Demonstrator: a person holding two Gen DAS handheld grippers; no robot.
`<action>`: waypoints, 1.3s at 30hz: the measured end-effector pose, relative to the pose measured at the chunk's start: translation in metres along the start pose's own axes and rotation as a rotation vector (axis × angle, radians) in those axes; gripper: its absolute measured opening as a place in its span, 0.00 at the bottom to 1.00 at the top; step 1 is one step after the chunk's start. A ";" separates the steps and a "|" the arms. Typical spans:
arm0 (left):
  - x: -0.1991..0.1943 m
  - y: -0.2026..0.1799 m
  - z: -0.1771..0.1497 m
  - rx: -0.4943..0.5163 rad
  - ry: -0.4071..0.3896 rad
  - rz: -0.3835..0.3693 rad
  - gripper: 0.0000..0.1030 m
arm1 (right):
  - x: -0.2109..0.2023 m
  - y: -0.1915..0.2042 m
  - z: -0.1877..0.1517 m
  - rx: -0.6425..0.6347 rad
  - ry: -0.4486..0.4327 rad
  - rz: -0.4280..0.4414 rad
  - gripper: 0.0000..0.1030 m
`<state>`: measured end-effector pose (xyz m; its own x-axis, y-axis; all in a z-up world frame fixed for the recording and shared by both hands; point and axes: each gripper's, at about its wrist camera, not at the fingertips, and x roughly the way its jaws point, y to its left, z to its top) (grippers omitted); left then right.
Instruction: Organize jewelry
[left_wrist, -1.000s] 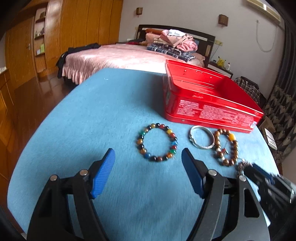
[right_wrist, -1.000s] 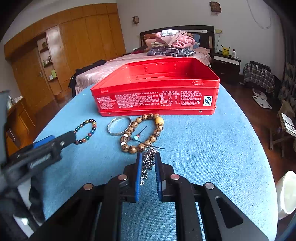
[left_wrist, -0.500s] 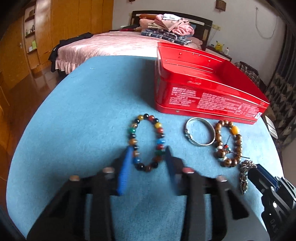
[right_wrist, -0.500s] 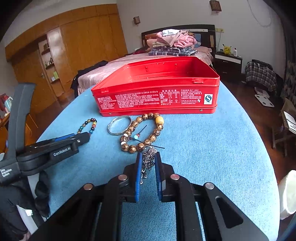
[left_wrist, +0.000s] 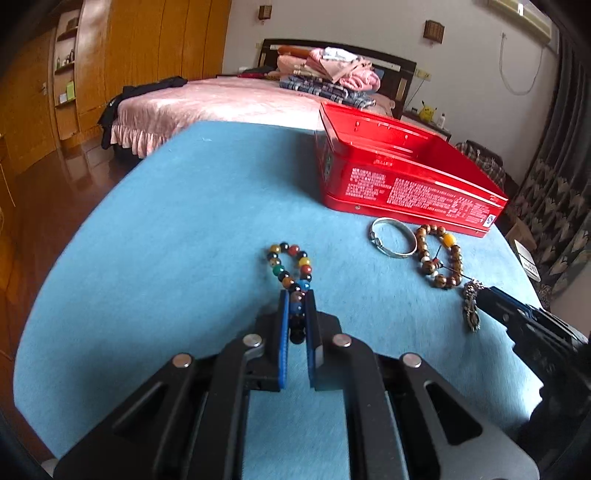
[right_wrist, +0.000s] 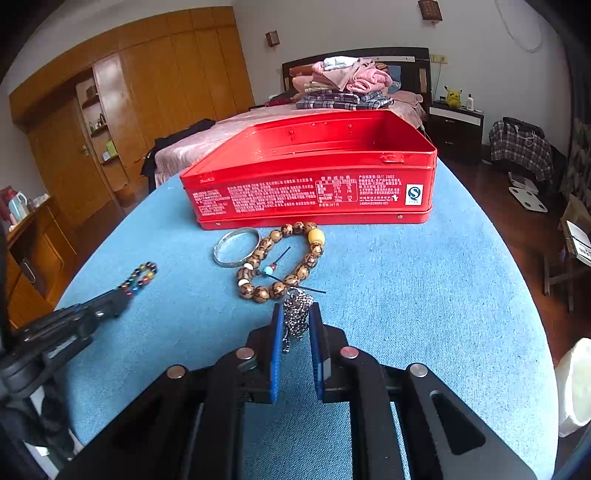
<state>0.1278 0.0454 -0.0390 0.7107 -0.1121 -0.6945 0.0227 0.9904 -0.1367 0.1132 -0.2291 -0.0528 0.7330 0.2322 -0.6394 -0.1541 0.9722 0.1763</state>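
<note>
My left gripper (left_wrist: 296, 295) is shut on the near end of a multicoloured bead bracelet (left_wrist: 290, 264), which is squeezed long and narrow on the blue tablecloth (left_wrist: 184, 221). My right gripper (right_wrist: 295, 310) is shut on a silver chain piece (right_wrist: 295, 315), seen in the left wrist view (left_wrist: 471, 302) hanging at its fingertips. A silver bangle (left_wrist: 393, 236) (right_wrist: 236, 245) and a brown wooden bead bracelet (left_wrist: 439, 258) (right_wrist: 280, 266) lie in front of an open red tin box (left_wrist: 402, 177) (right_wrist: 314, 177).
The round table drops off to a wooden floor on all sides. A bed (left_wrist: 221, 103) with folded clothes stands behind the table. A wooden wardrobe (right_wrist: 147, 92) is at the left, a nightstand (right_wrist: 456, 127) at the back right.
My left gripper moved forward and shut on the near end of the multicoloured bracelet, squeezing it from a round loop into a narrow one. My right gripper stayed shut on the silver chain.
</note>
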 end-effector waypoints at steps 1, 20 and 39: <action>-0.003 0.001 0.000 -0.006 -0.006 -0.005 0.06 | 0.000 0.000 0.000 -0.001 0.001 0.000 0.13; -0.001 -0.002 -0.006 0.005 0.017 -0.043 0.08 | 0.011 -0.001 0.004 -0.018 0.060 0.005 0.28; 0.014 -0.028 0.007 0.044 0.008 -0.059 0.23 | 0.010 0.000 0.003 -0.027 0.058 0.013 0.26</action>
<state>0.1420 0.0165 -0.0399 0.7012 -0.1706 -0.6922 0.0951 0.9847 -0.1464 0.1221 -0.2267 -0.0570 0.6914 0.2458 -0.6794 -0.1820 0.9693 0.1655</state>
